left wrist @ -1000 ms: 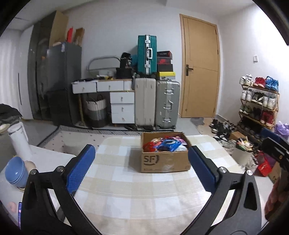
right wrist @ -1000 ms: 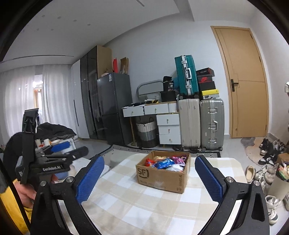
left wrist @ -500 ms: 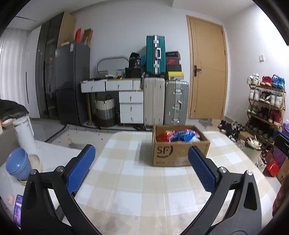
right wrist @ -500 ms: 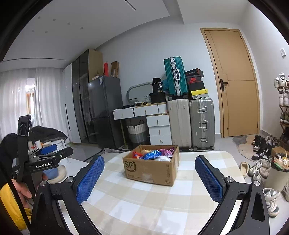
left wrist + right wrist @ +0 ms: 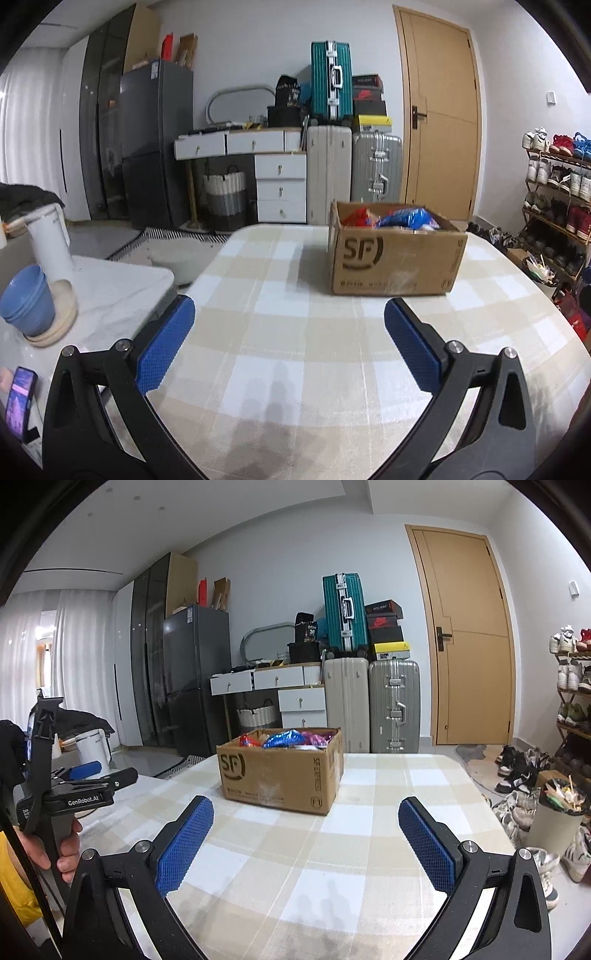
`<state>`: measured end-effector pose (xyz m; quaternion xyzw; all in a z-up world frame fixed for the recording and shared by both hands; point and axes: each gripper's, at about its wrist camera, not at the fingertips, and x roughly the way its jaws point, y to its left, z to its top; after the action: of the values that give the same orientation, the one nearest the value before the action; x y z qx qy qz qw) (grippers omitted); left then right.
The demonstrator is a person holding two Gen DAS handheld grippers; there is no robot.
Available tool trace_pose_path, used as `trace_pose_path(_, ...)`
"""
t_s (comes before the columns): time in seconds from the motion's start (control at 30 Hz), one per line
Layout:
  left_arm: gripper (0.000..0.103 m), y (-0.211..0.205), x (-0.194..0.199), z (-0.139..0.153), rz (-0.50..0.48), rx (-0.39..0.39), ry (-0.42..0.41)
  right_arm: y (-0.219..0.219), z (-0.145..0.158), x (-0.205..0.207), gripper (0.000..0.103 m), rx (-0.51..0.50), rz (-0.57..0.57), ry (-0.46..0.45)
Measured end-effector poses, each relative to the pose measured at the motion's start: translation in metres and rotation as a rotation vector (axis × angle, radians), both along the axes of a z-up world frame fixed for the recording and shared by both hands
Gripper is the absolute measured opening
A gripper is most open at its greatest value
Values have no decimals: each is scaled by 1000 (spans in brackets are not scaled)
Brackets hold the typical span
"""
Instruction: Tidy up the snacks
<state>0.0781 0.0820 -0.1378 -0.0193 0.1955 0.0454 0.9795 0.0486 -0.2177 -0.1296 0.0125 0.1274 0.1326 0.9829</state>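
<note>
- The cardboard box (image 5: 397,254) stands on the checked bench (image 5: 295,350), toward its far side, with bright snack packets (image 5: 402,216) heaped inside, red and blue and, in the right view, some pink.
- No snack lies loose on the cloth that either view shows, so the snacks are all in the box; this fits a box waiting to be sorted out as well as one just filled, and the pictures do not settle which.
- The left claw (image 5: 290,339) is spread wide and carries nothing, hovering over the near part of the bench, well short of the box.
- The right claw (image 5: 306,834) is likewise spread and bare, low above the cloth and aimed at the box's front corner.
- In the right view a hand (image 5: 55,849) grips the handle of the left tool at the bench's left edge.
- Whatever packet gets handled, my judgement is that it goes best taken by a crimped edge or a flat side with a soft squeeze, since filled bags crush and slip; coming from above clears the upright box walls.
- A hold on the box with the other claw would keep so light a carton from sliding on the cloth.
- Writing: "SF" is printed large in a rounded mark on two faces of the box, with small print below too fine to read.
- "GenRobot.AI" is on the left tool's body in the right view; packet labels are unreadable.
</note>
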Motion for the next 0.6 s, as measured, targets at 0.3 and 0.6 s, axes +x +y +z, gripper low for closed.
trace_pose_path(0.3,103,-2,17,-5,15,13,15,0,1,7,102,30,2,36)
trace_pose_path(0.6,103,-14,-2,12,-26,15,-1,1,18,5,102,53,9,71)
